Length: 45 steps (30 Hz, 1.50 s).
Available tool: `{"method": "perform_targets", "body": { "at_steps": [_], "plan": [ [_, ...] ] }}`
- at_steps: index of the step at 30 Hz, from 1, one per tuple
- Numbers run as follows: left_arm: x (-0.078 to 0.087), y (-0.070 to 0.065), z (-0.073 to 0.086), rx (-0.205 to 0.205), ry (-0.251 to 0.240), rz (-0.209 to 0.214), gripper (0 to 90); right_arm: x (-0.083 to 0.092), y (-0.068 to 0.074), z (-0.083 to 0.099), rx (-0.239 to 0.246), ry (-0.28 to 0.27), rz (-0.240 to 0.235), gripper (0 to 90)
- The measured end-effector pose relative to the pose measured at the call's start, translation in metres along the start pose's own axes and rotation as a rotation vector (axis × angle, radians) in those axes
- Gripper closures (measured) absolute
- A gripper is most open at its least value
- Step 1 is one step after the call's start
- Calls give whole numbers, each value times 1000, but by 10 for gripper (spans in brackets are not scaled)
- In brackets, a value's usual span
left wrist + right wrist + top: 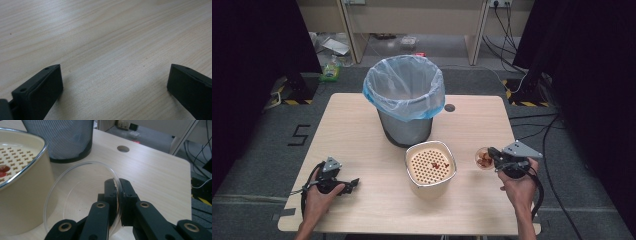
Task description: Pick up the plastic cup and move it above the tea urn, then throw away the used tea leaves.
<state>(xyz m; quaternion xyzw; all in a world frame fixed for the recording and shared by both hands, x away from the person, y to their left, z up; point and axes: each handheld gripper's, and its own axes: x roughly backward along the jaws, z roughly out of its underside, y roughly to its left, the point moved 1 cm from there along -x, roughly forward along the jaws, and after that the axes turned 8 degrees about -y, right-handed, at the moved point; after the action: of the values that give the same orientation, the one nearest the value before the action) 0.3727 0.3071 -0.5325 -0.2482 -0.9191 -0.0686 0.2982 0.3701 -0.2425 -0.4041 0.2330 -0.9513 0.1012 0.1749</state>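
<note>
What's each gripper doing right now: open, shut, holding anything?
Left gripper: open, nothing between its jaws, low over the bare table.
Right gripper: shut on the rim of the clear glass bowl.

The small clear glass bowl is round and shallow, with a thin rim. It is tilted, so its open side faces the cream container. The right gripper holds it by the rim: one black jaw is inside the bowl, the other is outside, and the glass wall is pressed between them. In the high view the bowl is just beside the cream container, on its right side, and some brown and reddish pieces are seen inside it. Whether it touches the table cannot be told.
</note>
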Motion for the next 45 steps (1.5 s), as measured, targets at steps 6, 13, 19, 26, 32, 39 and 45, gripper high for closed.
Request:
{"method": "perform_targets", "body": {
  "at_steps": [6,13,19,26,32,39,45],
  "plan": [
    [0,0,0,0,0,0,0,-7,-2,-16,21,-36,18,860],
    [0,0,0,0,0,0,0,-15,-1,-31,42,-75,34,859],
    [0,0,0,0,0,0,0,-19,3,-40,55,-98,37,859],
    [0,0,0,0,0,0,0,-26,13,-54,80,-139,29,859],
    [0,0,0,0,0,0,0,-29,24,-66,138,-183,30,858],
    [0,0,0,-1,0,0,0,-31,40,-78,226,-237,33,859],
    [0,0,0,-3,-3,-1,0,-30,59,-85,336,-287,36,858]
  ]
}}
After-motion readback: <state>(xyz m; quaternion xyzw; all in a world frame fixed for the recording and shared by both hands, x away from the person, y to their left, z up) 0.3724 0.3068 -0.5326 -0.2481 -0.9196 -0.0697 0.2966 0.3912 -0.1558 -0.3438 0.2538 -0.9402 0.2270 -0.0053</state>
